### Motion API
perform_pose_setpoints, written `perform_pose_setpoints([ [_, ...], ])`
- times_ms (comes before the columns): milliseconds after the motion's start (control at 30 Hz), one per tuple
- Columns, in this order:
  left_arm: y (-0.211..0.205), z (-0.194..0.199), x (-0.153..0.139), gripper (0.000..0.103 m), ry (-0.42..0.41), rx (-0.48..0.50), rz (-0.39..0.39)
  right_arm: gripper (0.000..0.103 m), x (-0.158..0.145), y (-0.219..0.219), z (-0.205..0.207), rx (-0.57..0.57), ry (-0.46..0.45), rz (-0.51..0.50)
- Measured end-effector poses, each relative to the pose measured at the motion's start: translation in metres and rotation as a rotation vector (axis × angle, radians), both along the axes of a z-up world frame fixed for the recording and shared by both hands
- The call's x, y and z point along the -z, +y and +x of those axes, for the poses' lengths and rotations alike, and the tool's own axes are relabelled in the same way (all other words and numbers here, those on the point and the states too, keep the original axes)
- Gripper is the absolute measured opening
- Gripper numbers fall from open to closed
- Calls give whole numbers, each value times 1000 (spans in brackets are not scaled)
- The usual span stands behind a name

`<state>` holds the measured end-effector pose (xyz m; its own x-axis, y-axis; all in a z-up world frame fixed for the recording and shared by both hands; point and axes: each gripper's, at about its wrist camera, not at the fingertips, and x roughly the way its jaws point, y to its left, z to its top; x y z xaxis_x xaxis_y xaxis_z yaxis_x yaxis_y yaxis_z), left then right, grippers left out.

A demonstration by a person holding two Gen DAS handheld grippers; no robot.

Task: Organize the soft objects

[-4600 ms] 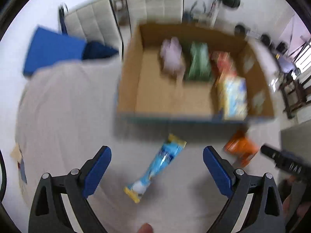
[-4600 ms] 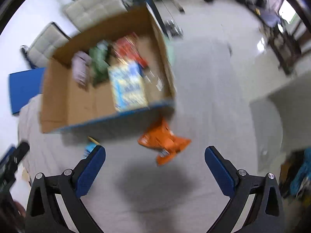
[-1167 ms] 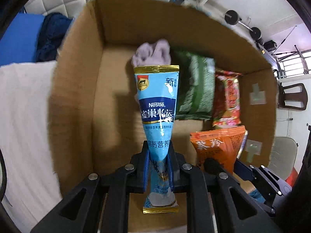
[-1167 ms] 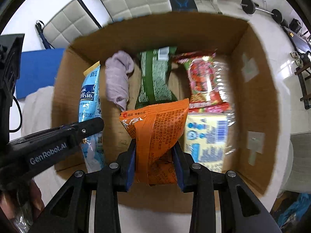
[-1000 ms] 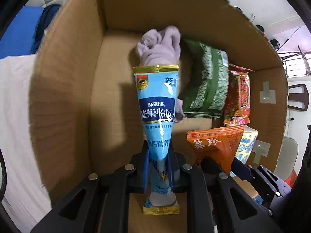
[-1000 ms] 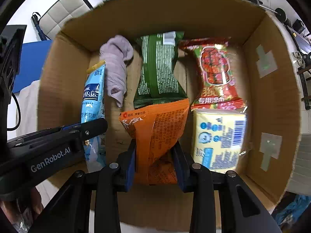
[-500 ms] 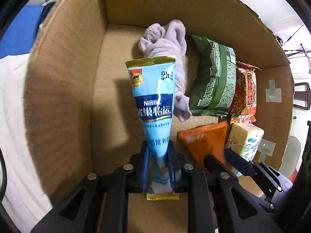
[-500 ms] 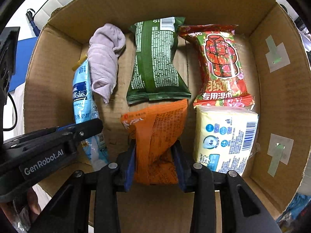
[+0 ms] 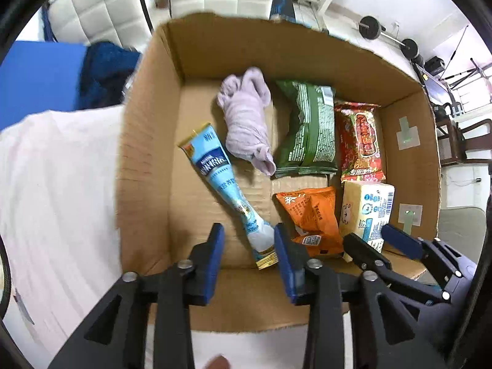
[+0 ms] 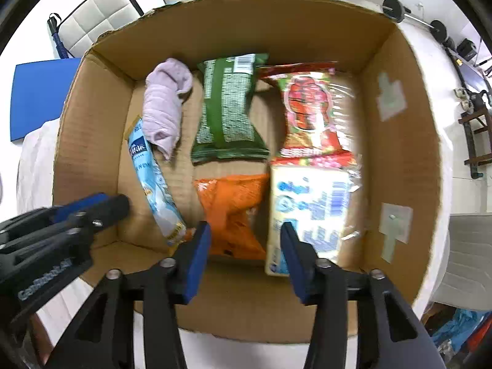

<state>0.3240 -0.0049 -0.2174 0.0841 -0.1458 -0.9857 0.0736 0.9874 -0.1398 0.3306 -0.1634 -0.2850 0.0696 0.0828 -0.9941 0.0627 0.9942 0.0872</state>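
Inside the open cardboard box (image 9: 147, 141), six soft items lie flat on the floor. The blue milk-powder pouch (image 9: 226, 184) is long and tapered, gold-edged at both ends, lying on a slant in the left part of the box with its narrow end near. The orange snack bag (image 9: 310, 218) is crumpled and creased down its middle, sitting near the front wall, just left of the pale yellow tissue pack (image 9: 366, 209). Farther back lie a rolled lilac cloth (image 9: 246, 120), a green snack bag (image 9: 307, 129) and a red snack bag (image 9: 359, 141), side by side.

The left gripper (image 9: 247, 255) has its jaws opening; the pouch's narrow end sits between the blue pads but they do not press on it. The right gripper (image 10: 244, 252) is also opening, with the orange bag's near end between its pads and clear of both.

The left wrist view alone shows a dark blue cloth (image 9: 104, 73) heaped outside the box's left wall, beside a blue mat (image 9: 37, 80), and a fingertip at its bottom edge. The right wrist view alone shows the green bag's barcode at its far end and the whole right wall with two taped patches. Each view catches the other gripper beside its own.
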Motion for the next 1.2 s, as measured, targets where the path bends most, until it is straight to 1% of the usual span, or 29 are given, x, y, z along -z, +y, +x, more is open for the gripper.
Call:
perform_pose_setpoints([
  [67, 1, -5, -7, 38, -25, -5, 0, 60, -1, -8, -3, 10, -1, -12],
  [133, 6, -8, -11, 44, -55, -9, 9, 66, -5, -13, -5, 21, -5, -24],
  [167, 5, -10, -10, 49, -66, -10, 13, 71, -5, -15, -7, 22, -9, -31],
  [200, 7, -11, -12, 57, -77, -11, 22, 83, -8, -17, -11, 23, -19, -38],
  [233, 7, -12, -14, 62, -88, -13, 30, 94, -10, -18, -12, 24, -24, -41],
  [267, 11, -13, -18, 71, -95, -16, 29, 97, -13, -20, -14, 26, -33, -44],
  [300, 11, -14, -19, 80, -102, -18, 31, 99, -14, -17, -22, 27, -36, -47],
  [367, 11, -16, -22, 88, -110, -15, 39, 99, -18, -19, -27, 30, -41, -60],
  [467, 8, -19, -26, 94, -139, -13, 75, 99, -25, -23, -29, 41, -64, -92],
  [567, 7, -22, -29, 96, -153, -14, 89, 103, -31, -26, -30, 51, -82, -108],
  [700, 8, -25, -37, 97, -167, -22, 98, 103, -39, -28, -32, 59, -95, -111],
  [867, 7, -39, -54, 97, -190, -36, 113, 103, -55, -29, -43, 58, -113, -104],
  [933, 6, -50, -66, 97, -216, -37, 114, 103, -63, -28, -50, 55, -128, -102],
  [1033, 4, -73, -89, 97, -263, -35, 117, 103, -84, -29, -67, 52, -165, -100],
  [1200, 8, -115, -129, 97, -335, -53, 110, 103, -130, -29, -109, 47, -242, -82],
])
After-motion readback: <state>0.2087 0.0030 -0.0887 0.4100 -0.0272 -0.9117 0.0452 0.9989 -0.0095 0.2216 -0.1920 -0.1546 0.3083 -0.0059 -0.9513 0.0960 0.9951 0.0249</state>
